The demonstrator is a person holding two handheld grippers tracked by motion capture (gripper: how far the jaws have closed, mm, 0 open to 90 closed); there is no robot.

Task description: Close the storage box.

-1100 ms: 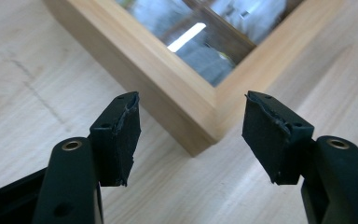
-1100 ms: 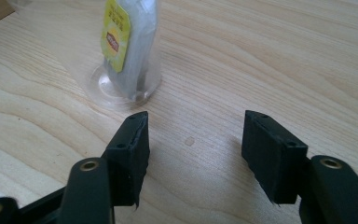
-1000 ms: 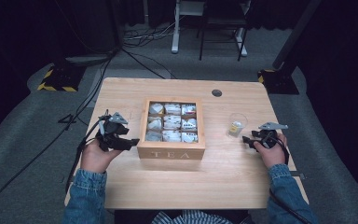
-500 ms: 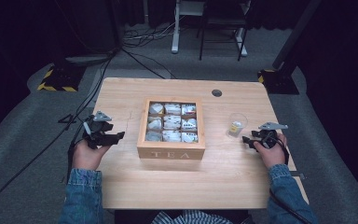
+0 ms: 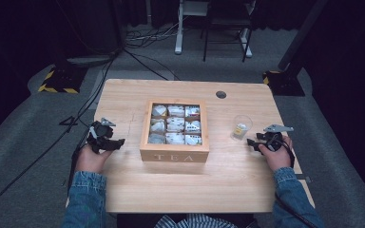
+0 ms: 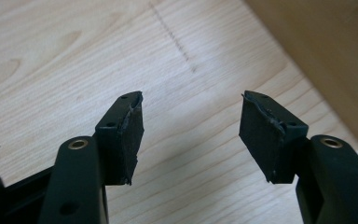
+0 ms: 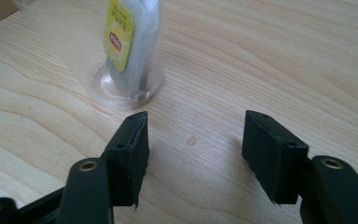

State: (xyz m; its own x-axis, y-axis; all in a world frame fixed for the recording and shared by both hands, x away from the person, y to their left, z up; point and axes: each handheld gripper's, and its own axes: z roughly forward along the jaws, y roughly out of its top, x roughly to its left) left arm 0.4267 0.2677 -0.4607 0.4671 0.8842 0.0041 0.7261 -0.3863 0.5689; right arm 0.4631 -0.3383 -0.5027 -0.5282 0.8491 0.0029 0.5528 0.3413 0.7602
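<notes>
The left hand-held gripper (image 5: 119, 142) has sunk to the table (image 5: 123, 190) at the tea box's (image 5: 174, 155) nine o'clock, jaws narrowing yet spread, empty; the right hand-held gripper (image 5: 251, 142), spread, waits beside the cup (image 5: 241, 127); work seems finished.

Overhead view down on table (image 5: 123, 190); two claw-mounted close-ups of that tabletop.

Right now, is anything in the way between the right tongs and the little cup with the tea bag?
No. The right tongs stand open with bare table between them and the cup.
</notes>
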